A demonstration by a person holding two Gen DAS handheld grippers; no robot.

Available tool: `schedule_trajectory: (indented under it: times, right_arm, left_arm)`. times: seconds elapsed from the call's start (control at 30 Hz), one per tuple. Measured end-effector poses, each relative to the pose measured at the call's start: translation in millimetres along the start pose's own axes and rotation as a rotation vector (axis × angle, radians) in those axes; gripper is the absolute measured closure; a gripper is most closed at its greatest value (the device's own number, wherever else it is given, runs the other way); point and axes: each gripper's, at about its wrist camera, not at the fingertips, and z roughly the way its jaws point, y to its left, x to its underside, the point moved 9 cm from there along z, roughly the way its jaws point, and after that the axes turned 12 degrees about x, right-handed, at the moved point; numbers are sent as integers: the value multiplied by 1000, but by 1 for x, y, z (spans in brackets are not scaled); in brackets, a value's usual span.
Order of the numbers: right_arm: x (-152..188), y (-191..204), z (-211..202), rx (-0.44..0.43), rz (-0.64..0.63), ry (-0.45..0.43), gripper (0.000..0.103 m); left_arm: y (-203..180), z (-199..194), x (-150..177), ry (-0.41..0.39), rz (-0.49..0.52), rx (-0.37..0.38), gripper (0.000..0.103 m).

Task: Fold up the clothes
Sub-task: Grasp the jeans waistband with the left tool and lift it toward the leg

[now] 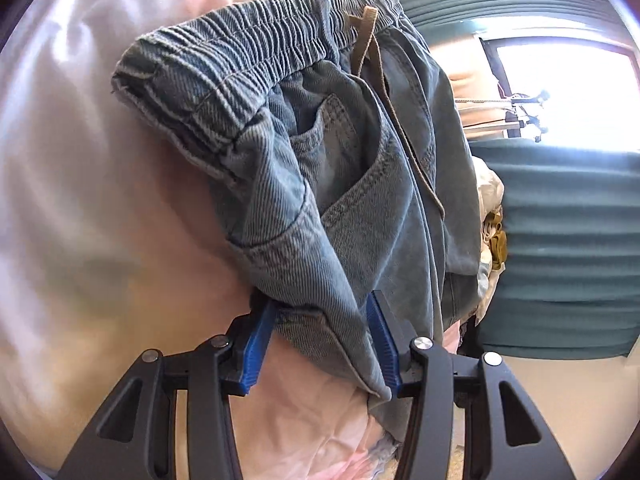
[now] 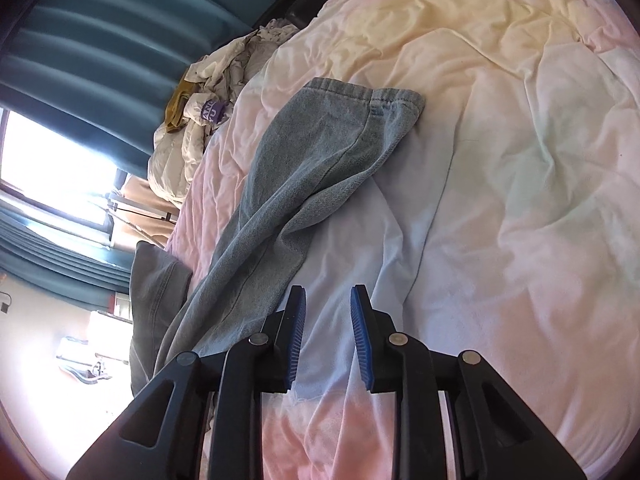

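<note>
Your left gripper [image 1: 320, 340] was clamped on a thick bunch of the denim trousers [image 1: 320, 152], waistband hanging toward the upper centre of the frame. Your right gripper [image 2: 328, 340] stood released, nothing between the pads, over the pastel bedsheet [image 2: 500, 200]; a trouser leg lay toward centre frame. Judged: mid-fold. Next move likely needs the right gripper to take hold of the leg.

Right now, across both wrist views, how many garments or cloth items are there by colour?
Blue denim: 1, the jeans, held by the left gripper
White or cream: 1 crumpled heap, pieces not separable
Mustard yellow: 1 small item in that heap
Total: 3
</note>
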Motion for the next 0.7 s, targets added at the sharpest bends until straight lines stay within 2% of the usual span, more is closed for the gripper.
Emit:
schedule_trajectory:
  times: [0.07, 0.13, 0.17, 0.2, 0.23, 0.27, 0.43, 0.53, 0.7]
  right_arm:
    - [-3, -2, 4, 11, 6, 3, 80]
    - [-5, -3, 9, 17, 19, 8, 80]
    - [-7, -4, 11, 21, 25, 11, 80]
    - [-8, -5, 13, 22, 29, 15, 80]
    - [-8, -6, 15, 26, 30, 17, 80]
    - [-9, -6, 17, 30, 31, 19, 80]
    - [-9, -9, 20, 48, 13, 20, 80]
    - [-9, -9, 19, 53, 2, 18, 80]
    - [-10, -16, 18, 50, 16, 16, 80]
  left_arm:
    - [-1, 2, -8, -20, 8, 8, 56]
    - [-1, 2, -14, -38, 26, -1, 71]
    - [0, 1, -17, -49, 36, -11, 76]
    - [0, 0, -20, -63, 50, -26, 95]
    - [-2, -3, -22, -91, 75, -60, 97]
    - [-6, -8, -23, -114, 107, -76, 97]
    - [-39, -45, -27, -255, 240, -36, 98]
    - [-37, -70, -26, -317, 216, -16, 99]
    - [-2, -72, -19, -263, 119, -121, 99]
